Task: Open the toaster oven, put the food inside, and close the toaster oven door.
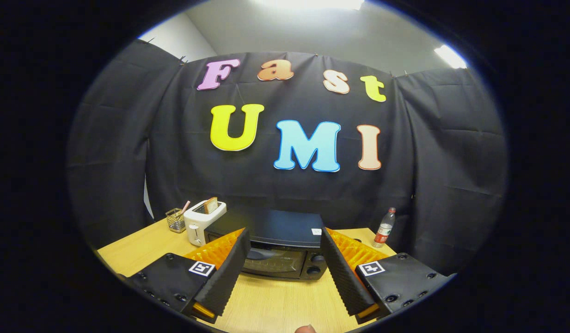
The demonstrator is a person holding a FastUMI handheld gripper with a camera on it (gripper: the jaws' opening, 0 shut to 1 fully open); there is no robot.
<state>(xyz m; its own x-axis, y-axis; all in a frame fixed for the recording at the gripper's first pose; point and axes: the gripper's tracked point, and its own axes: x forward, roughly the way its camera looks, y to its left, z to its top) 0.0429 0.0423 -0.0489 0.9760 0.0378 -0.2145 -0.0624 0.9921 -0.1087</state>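
A black toaster oven (278, 238) stands on the wooden table (271, 300) just ahead of my fingers, its glass door (272, 260) shut. My gripper (285, 240) is open, held above the table in front of the oven, with nothing between the fingers. The oven's knobs (315, 264) sit at the right of its front. A slice of toast (211, 204) sticks up out of a white pop-up toaster (201, 221) standing to the left of the oven.
A small wire basket (175, 219) with a pink stick stands left of the white toaster. A plastic bottle (384, 229) with a red label stands at the table's back right. A fingertip (306, 329) shows at the near table edge.
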